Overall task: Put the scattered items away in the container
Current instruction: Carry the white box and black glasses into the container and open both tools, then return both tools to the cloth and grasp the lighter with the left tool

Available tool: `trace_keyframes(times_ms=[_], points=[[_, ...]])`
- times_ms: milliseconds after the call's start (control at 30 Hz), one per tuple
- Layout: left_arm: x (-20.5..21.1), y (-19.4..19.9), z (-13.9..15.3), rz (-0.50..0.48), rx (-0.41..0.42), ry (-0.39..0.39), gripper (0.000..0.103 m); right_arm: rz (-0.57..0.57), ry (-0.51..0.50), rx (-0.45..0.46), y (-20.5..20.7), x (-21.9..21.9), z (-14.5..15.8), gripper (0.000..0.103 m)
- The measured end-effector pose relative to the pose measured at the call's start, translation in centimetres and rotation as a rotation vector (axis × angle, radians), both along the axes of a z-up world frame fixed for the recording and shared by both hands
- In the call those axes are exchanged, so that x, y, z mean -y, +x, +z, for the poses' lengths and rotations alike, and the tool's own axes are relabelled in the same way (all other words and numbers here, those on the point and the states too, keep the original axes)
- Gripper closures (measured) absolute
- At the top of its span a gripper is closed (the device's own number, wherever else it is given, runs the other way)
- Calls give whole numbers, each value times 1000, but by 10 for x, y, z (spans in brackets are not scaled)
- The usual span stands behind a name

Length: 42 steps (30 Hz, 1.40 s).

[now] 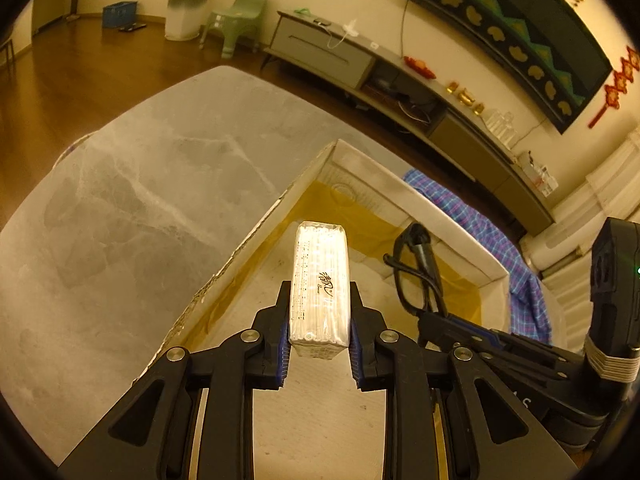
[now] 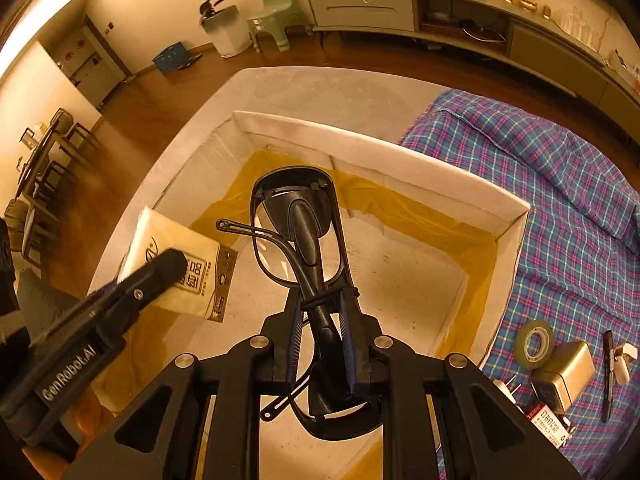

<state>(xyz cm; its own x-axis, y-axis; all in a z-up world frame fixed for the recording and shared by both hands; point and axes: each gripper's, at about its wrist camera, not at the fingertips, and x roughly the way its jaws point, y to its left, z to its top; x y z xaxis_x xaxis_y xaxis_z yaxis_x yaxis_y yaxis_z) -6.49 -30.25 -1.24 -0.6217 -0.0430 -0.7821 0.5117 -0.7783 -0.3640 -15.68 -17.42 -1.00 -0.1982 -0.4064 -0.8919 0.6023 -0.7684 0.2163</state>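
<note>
A white cardboard box [image 1: 400, 196] lined with yellow film stands open on the marble table [image 1: 140, 200]. Over its inside, my left gripper [image 1: 320, 312] is shut on a white tissue pack [image 1: 320, 272], which sticks out forward between the pads. To its right, my right gripper [image 1: 428, 316] holds black glasses [image 1: 416, 276]. In the right wrist view the right gripper [image 2: 320, 304] is shut on the folded glasses [image 2: 298, 216] above the box [image 2: 360, 140]. The tissue pack [image 2: 176, 240] hangs at the left over the box's edge.
A blue plaid cloth [image 2: 540, 184] lies right of the box. On it sit a tape roll [image 2: 534, 344], a golden box [image 2: 568, 368], a black pen [image 2: 608, 372], a white plug [image 2: 624, 356] and a red-labelled pack [image 2: 548, 420].
</note>
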Motion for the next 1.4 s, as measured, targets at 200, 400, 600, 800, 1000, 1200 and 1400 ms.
trace_keyframes(times_ms=[200,400,600,800,1000,1200,1400], points=[[-2,2,3,-4,-4,9,64,18,-19,-11,1,-2,8,80],[-5,13,15,-21,-28,-10,64,80,-136,-30,24,-30,25,77],[-17,29,27,-34,-50,-77,64,150,-276,-66,62,-78,40,72],[-61,54,50,-142,-157,-141,63,169,-382,-108,88,-138,46,70],[-133,68,75,-341,-283,-230,63,107,-455,-177,90,-204,56,69],[-201,66,77,-546,-323,-248,63,-8,-448,-194,76,-255,43,64],[-260,51,53,-683,-252,-231,59,-33,-286,-237,64,-272,9,49]])
